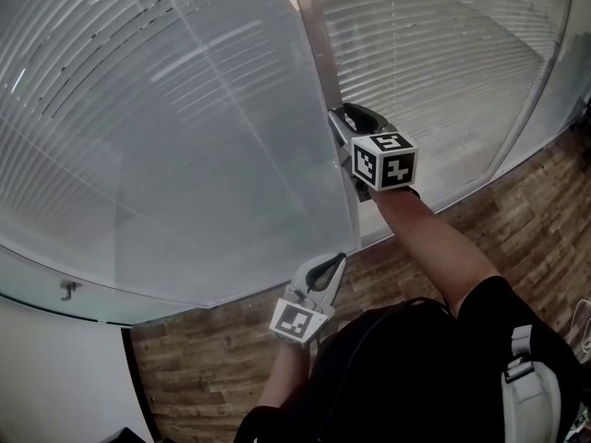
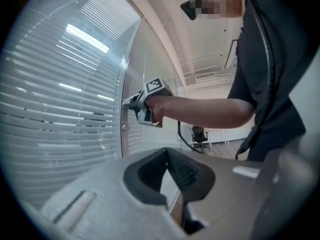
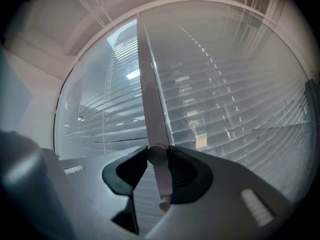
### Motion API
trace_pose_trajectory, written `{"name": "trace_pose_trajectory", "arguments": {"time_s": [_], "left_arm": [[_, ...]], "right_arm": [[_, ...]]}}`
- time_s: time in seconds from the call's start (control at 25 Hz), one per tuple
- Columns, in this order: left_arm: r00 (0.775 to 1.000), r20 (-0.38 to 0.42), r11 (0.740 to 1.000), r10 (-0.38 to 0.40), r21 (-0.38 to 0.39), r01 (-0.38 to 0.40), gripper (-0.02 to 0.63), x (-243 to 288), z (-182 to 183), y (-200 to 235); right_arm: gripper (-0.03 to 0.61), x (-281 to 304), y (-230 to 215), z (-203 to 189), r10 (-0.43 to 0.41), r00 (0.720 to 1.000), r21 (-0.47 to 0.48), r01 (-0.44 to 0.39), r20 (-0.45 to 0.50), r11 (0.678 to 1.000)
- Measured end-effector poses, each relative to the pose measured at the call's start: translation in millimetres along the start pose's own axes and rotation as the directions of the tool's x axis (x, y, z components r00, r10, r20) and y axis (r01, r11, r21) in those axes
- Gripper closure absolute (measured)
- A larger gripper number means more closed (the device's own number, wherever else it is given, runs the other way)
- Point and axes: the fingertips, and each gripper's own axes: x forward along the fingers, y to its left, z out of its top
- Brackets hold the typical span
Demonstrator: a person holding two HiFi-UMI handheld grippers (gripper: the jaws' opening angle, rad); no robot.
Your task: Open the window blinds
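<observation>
White slatted blinds (image 1: 138,109) hang behind glass panes on both sides of a pale upright frame post (image 1: 312,35). My right gripper (image 1: 349,118) points level at that post and is shut on a small round knob (image 3: 157,155), which sits squeezed between its two dark pads. A second small knob (image 3: 164,204) shows lower on the post (image 3: 147,84). Through the right-hand slats (image 3: 225,114) I make out a little of what lies beyond. My left gripper (image 1: 334,261) hangs lower, near the glass, with its jaws together and nothing in them. From the left gripper view I see the right gripper (image 2: 131,103) against the post.
Wood-pattern floor (image 1: 517,210) runs along the foot of the glass wall. A white wall with a small metal bracket (image 1: 66,290) is at the lower left. An office chair (image 2: 199,134) stands in the room behind. The person's dark-clothed body (image 1: 416,367) fills the bottom of the head view.
</observation>
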Motion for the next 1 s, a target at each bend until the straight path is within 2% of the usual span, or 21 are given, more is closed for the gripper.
{"name": "trace_pose_trajectory", "arguments": {"time_s": [1.0], "left_arm": [[1.000,0.012,1.000,-0.007,-0.007,0.007,0.609,-0.1,0.6,-1.7]], "right_arm": [[0.448,0.6,1.6,0.4,0.011,1.000,-0.032,-0.011,-0.003,0.999]]}}
